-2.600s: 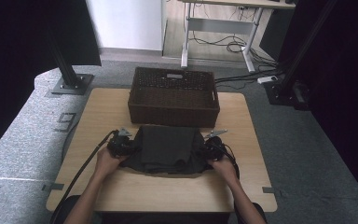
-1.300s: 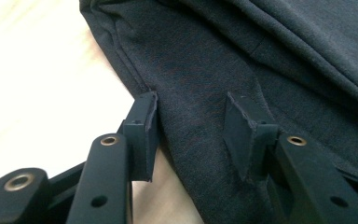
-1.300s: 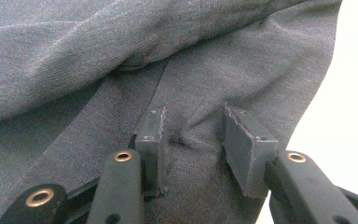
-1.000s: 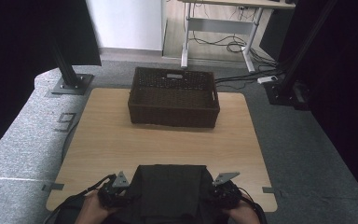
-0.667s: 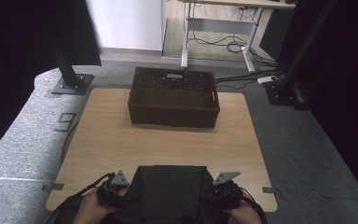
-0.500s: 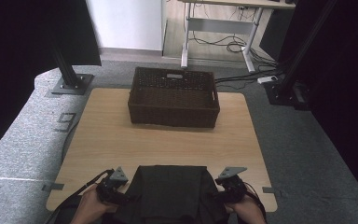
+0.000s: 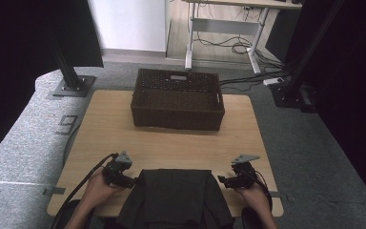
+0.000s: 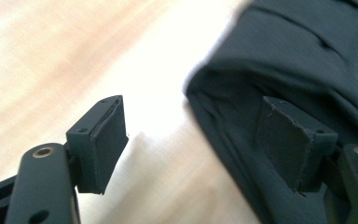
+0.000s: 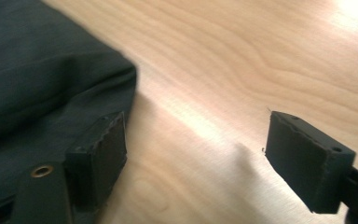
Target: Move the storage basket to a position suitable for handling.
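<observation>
Both tools, left tool and right tool, have just opened off the folded dark garment; next, regrip for basket transfer.

Before me: dark wicker basket at my wooden table's far edge; white desk frame beyond, cables beneath.

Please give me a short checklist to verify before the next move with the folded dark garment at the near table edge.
1. Left gripper jaws apart, not pressing the dark garment: ok; they have just been opening.
2. Right gripper jaws apart, bare table between them: ok.
3. Garment fully on the table: not ok, it overhangs the near edge.
4. Wicker basket free inside: ok.
5. Garment folded neatly: cannot tell.
</observation>
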Demonstrator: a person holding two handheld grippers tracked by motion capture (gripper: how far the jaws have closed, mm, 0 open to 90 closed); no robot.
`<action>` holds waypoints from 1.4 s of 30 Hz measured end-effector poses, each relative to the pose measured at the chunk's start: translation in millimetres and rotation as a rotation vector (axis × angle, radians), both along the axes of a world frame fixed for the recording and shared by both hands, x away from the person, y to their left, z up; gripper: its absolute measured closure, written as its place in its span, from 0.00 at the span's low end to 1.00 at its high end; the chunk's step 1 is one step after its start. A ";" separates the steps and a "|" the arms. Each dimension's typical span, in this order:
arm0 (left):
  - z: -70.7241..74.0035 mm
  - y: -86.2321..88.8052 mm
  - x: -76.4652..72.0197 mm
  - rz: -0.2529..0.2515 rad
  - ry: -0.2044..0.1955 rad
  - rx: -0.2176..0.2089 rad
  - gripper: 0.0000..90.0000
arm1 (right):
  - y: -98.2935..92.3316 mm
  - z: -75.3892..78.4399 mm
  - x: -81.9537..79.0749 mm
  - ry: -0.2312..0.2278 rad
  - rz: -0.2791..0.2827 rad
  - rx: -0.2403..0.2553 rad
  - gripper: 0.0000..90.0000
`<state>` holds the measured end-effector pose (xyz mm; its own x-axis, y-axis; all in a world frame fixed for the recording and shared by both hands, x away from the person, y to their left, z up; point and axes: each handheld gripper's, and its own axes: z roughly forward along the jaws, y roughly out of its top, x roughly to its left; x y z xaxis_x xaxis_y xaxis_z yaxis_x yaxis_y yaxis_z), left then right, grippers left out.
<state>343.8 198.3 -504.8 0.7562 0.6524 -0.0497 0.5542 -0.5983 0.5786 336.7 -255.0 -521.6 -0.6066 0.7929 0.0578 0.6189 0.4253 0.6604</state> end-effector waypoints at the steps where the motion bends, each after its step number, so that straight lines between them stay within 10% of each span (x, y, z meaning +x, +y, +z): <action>1: 3.0 -0.8 9.3 0.004 -0.015 -0.003 0.27 | -1.0 -1.5 6.2 -0.005 -0.006 0.003 0.18; 26: 45.5 -2.2 97.0 0.100 -0.081 -0.011 0.19 | -28.9 -35.9 16.7 -0.090 -0.168 0.000 0.00; 42: 91.0 5.6 147.1 0.223 -0.162 0.022 0.40 | -29.1 -36.2 16.3 -0.093 -0.168 0.000 0.00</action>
<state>491.0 203.9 -413.7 0.5908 0.8032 0.0764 0.5751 -0.4856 0.6584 353.0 -284.1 -557.8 -0.4684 0.8835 0.0075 0.6174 0.3212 0.7181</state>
